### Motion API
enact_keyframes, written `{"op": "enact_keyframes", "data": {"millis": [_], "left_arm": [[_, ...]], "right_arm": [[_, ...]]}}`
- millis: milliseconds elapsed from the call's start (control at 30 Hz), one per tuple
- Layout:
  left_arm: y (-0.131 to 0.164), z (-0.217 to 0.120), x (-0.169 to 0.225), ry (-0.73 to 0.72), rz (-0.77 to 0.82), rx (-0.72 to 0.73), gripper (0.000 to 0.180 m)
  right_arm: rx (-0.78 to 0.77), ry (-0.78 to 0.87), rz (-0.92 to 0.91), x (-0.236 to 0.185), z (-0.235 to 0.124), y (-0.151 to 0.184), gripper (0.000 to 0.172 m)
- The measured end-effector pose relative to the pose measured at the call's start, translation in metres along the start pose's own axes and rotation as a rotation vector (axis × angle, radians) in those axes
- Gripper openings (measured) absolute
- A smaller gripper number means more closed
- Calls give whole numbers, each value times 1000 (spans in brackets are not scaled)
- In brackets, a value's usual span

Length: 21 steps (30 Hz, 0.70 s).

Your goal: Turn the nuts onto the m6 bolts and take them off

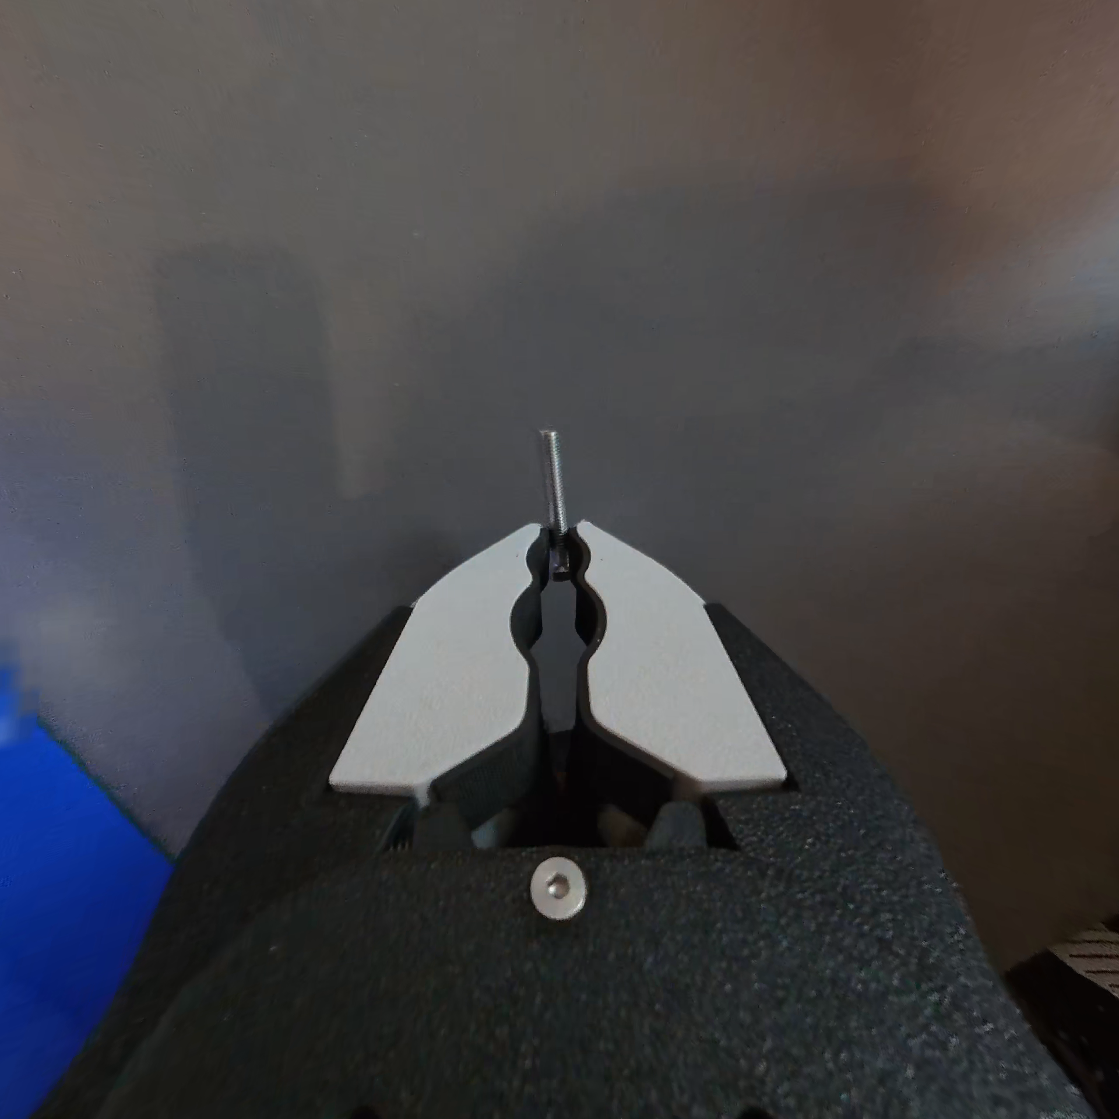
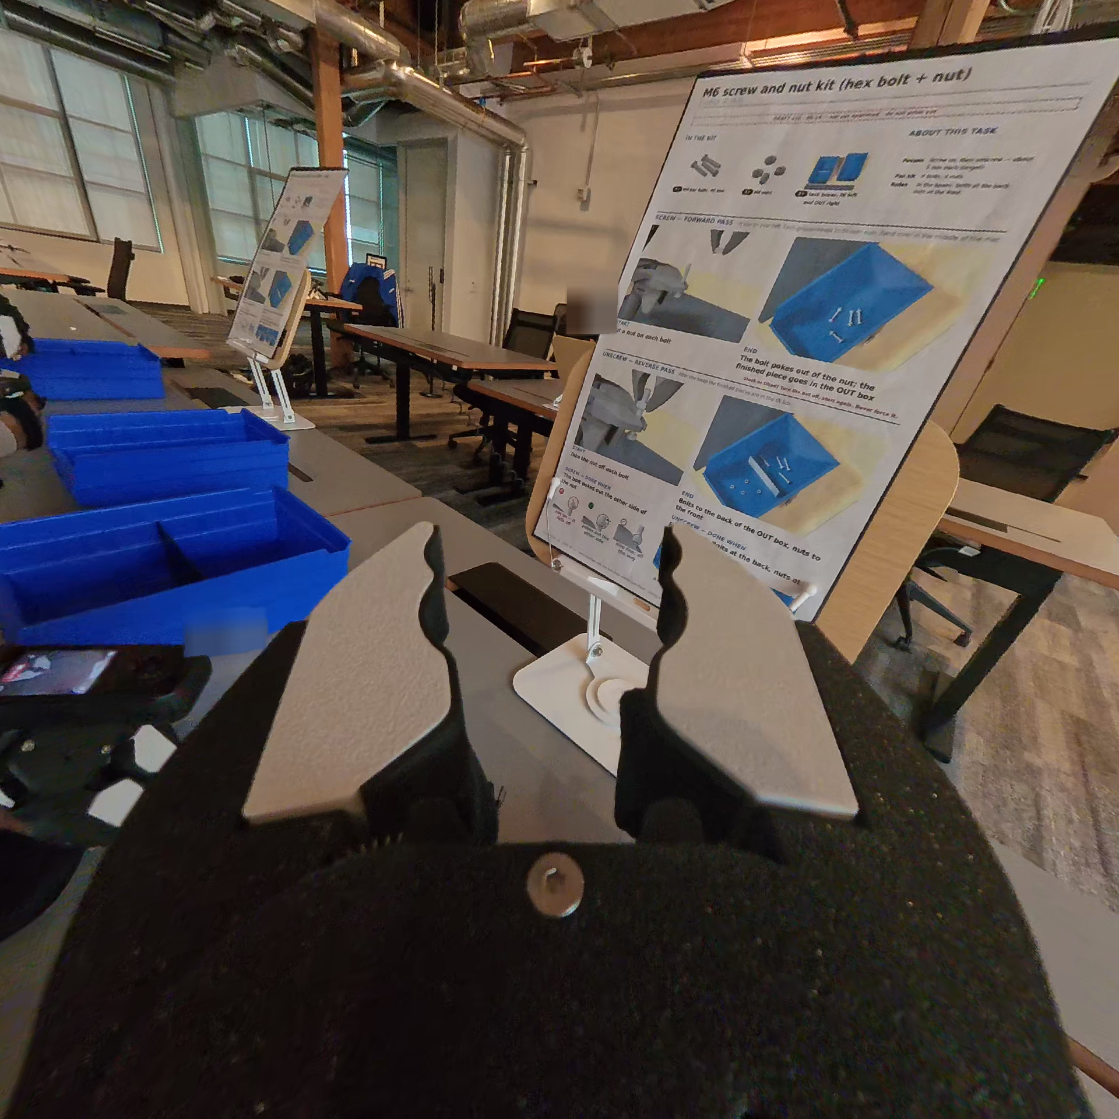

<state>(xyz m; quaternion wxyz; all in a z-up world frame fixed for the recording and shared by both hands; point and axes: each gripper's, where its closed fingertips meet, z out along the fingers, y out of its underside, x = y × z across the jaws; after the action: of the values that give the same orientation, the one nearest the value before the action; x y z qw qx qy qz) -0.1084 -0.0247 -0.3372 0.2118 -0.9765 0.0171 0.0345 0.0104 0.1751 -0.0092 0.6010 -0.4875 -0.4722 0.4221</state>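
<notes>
Each gripper, left gripper and right gripper, has pale grey flat fingers with wavy black inner edges. Behind the fingers sits a black textured body. A silver hex-socket screw sits centred there.

Silvery bolt; blue bins; probably grey mat.

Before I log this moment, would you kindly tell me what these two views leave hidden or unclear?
- Bolt head, left wrist view: sunk in shadow between the left tongs; no nut shows on it.
- Nuts: none visible in either view.
- Nearest blue bin, right wrist view: its floor is mostly hidden by its front wall.
- Left-hand tool, right wrist view: cut off by the left edge.
- Background, left wrist view: only blurred grey surface.
</notes>
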Motion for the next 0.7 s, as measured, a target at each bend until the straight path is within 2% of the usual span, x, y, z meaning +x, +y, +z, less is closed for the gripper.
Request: {"op": "enact_keyframes", "data": {"millis": [433,567,700], "left_arm": [[8,9,7,45,-7,-56,6],[9,8,10,79,-9,-42,20],[10,0,8,83,-9,-1,45]], "right_arm": [[2,7,2,3,-2,0,68],[-11,9,-1,3,-1,3,68],[-42,16,-8,5,2,8,69]]}}
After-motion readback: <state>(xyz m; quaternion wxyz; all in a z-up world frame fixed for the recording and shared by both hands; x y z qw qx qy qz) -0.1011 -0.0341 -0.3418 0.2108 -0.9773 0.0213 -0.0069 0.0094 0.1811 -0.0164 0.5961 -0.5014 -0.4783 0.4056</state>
